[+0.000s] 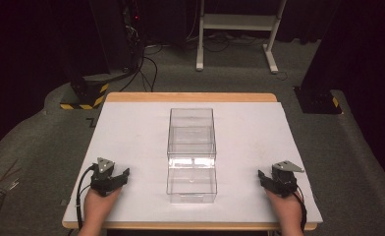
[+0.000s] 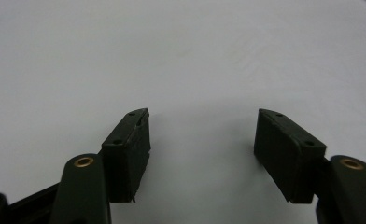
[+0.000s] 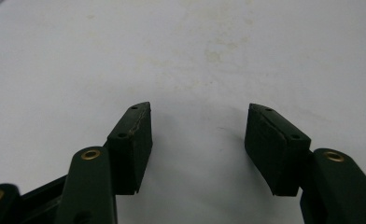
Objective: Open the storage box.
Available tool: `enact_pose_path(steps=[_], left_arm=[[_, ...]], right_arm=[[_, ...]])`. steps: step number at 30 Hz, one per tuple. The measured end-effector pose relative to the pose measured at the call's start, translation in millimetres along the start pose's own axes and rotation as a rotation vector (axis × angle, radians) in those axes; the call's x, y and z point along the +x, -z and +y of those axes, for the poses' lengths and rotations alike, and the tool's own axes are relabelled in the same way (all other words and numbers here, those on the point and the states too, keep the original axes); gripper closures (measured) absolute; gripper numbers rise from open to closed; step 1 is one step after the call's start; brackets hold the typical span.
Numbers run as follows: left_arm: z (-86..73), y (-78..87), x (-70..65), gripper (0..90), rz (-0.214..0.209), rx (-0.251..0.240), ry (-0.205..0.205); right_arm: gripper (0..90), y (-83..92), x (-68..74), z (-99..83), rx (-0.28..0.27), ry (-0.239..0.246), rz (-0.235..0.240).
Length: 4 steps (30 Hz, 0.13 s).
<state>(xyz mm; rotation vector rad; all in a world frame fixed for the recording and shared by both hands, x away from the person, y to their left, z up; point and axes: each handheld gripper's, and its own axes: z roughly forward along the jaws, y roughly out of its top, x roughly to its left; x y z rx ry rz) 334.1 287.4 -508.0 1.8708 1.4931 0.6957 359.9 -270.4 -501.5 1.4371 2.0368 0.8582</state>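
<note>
The 2 clear plastic boxes are sitting in the middle of the white table, one stacked on the other with the lower one sticking out toward the person. Taking the boxes as the landmark, the left gripper is resting on the table well to their left and the right gripper well to their right, both level with the near box. In the left gripper view the jaws of the left gripper are standing wide apart with bare table between them; in the right gripper view the right gripper is likewise released and gripping nothing.

The likely trouble is the boxes themselves. Their walls are see-through and glossy, so a jaw is apt to be misjudging an edge and sliding off, or nudging the upper box so it is shifting or tipping off the lower one. If only 1 side is being pushed, the light stack is probably skidding across the smooth sheet.

Nothing is lying between either gripper and the boxes. Beyond the boxes, off the table, a white metal frame, cables and a striped black base are standing on the floor, well clear.
</note>
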Motion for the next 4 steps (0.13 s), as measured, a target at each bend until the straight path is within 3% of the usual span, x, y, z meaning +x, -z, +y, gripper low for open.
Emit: enact_pose_path(steps=[4], left_arm=[[0.1, 0.0, 0.0, 36.0, 0.001, 0.001, -0.003]], right_arm=[[41.6, -0.1, -0.3, 0.1, 0.001, -0.002, 0.002]])
